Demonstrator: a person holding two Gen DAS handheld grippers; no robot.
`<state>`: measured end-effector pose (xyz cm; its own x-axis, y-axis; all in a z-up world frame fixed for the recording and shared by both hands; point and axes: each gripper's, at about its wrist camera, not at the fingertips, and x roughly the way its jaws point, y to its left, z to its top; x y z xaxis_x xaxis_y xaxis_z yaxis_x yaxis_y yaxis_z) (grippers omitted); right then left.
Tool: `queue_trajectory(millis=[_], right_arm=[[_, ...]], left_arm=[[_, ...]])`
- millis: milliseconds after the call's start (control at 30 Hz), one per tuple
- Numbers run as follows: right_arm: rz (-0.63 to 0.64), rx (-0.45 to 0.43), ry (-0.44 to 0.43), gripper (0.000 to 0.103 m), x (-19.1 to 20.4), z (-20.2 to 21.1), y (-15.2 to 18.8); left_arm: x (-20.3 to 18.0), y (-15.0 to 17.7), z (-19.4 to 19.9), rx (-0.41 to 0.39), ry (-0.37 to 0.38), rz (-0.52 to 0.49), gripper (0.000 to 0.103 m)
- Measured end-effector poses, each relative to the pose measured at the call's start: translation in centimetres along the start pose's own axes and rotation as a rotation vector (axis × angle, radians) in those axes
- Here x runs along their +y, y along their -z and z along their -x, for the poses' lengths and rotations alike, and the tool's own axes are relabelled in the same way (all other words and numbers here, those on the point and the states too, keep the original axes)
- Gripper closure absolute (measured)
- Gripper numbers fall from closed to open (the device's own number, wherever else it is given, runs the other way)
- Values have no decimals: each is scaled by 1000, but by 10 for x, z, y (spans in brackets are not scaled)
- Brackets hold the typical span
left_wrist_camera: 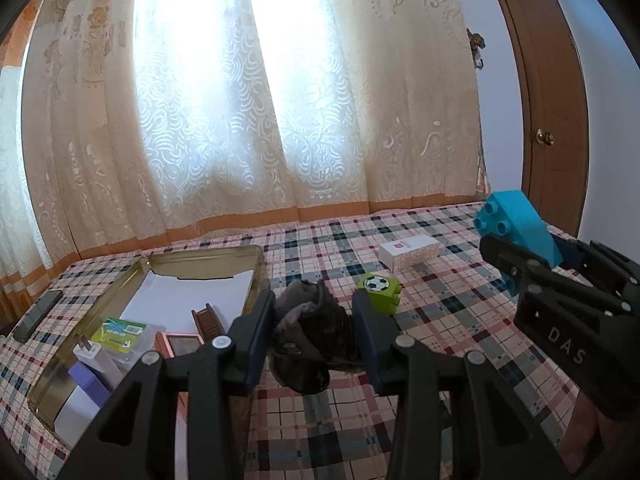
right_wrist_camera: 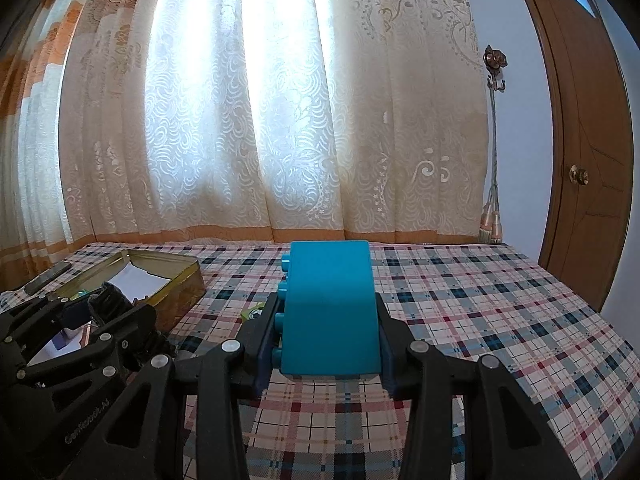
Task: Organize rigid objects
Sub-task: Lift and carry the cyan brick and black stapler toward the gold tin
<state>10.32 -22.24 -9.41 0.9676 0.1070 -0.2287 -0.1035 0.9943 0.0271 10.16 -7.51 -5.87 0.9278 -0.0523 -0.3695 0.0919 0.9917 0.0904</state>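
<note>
Hiding green block: blue brick

The left black two-finger gripper fills the lower middle of its own wrist view, its jaws closed on a crumpled dark grey-brown cloth bundle and pointing slightly downward. The right black two-finger gripper sits low and central in its view, jaws clamped on the sides of a large turquoise plastic building brick. In the left view it enters from the right edge, tilted up to the left.

A home room — patterned curtains over a window; wooden door; plaid tablecloth.
</note>
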Motion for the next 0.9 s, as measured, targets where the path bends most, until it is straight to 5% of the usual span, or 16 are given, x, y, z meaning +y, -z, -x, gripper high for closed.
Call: queue_trajectory(millis=[900], right_arm=[[18, -13, -45, 58, 19, 12, 5]], left_arm=[[16, 6, 16, -42, -15, 53, 64]])
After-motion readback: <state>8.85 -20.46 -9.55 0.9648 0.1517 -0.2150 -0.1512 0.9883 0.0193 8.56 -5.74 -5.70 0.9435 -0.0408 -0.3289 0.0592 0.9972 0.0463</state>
